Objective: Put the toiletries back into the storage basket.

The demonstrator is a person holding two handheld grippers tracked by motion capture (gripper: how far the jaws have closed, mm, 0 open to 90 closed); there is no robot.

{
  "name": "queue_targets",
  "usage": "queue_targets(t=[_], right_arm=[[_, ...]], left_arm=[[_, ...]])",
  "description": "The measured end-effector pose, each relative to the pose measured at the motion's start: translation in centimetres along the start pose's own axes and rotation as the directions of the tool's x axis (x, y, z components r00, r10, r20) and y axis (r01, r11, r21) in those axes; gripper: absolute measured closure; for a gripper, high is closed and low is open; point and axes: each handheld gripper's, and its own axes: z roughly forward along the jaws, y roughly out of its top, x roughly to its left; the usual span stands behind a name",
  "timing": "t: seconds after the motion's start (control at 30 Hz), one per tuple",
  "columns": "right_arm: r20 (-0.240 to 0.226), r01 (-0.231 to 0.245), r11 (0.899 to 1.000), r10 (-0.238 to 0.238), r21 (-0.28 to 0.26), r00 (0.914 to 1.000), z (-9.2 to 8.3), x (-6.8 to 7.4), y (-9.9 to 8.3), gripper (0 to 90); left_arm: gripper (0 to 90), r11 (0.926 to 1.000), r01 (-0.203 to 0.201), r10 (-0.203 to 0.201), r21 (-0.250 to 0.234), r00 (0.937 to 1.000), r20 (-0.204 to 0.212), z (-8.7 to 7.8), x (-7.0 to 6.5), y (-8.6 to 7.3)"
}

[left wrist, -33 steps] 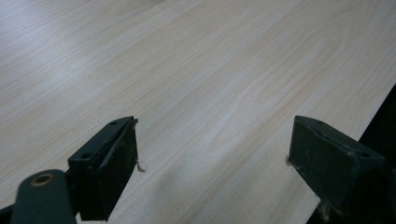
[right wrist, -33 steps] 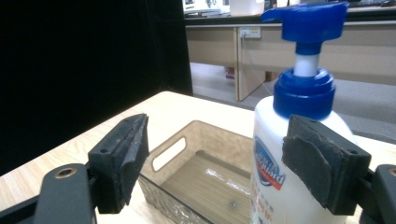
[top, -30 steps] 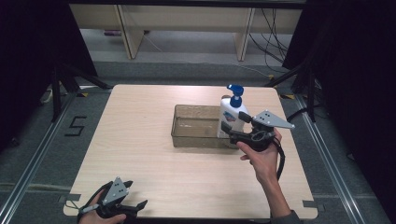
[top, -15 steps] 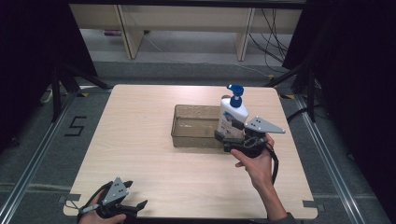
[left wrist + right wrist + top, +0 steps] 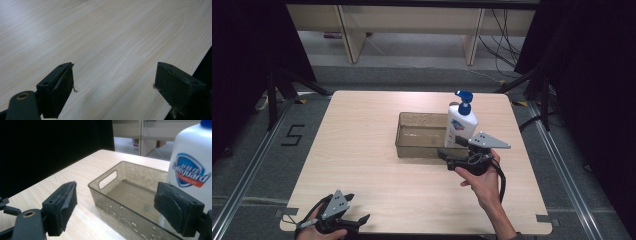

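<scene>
The soap bottle [image 5: 461,126] stands upright inside the clear brown bin [image 5: 422,136], at the bin's right end, just right of centre in the high view. Its blue pump [image 5: 464,96] points up, so it looks set down for good rather than mid-lift. The right tongs [image 5: 443,152] sit just below the bin's near wall, their jaws apart with nothing between them. In the right gripper view the bottle [image 5: 191,167] rises behind the right-hand jaw and the bin [image 5: 130,195] lies open ahead, which suggests the grip has been let go. The left tongs [image 5: 362,220] rest at the lower left of the counter [image 5: 362,130], jaws wide apart over bare wood, seemingly parked out of the way.
</scene>
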Motion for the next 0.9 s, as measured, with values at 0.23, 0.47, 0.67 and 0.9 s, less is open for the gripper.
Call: queue_targets(t=[0.23,0.47,0.67,0.9], right_arm=[[0.007,0.046,0.999,-0.046,0.003,0.9989,0.3,0.2,-0.8,17.4],[-0.011,0.021,0.999,-0.02,0.026,0.9997,0.2,0.9,-1.6,15.2],[-0.004,0.03,0.999,-0.03,0.025,0.9995,0.3,1.1,-2.5,15.2],[-0.012,0.003,0.998,-0.003,0.065,0.9999,0.2,1.4,-3.4,15.3]], left_arm=[[15.1,1.0,0.001,-0.001,-0.002,1.0,0.0,0.0,0.0,0.0],[15.1,0.9999,0.009,-0.009,-0.006,1.0,0.002,0.1,0.0,0.0],[15.1,1.0,0.001,-0.001,-0.002,1.0,0.0,0.0,0.0,0.0],[15.1,1.0,0.0,0.0,-0.001,1.0,-0.002,0.0,0.0,0.0]])
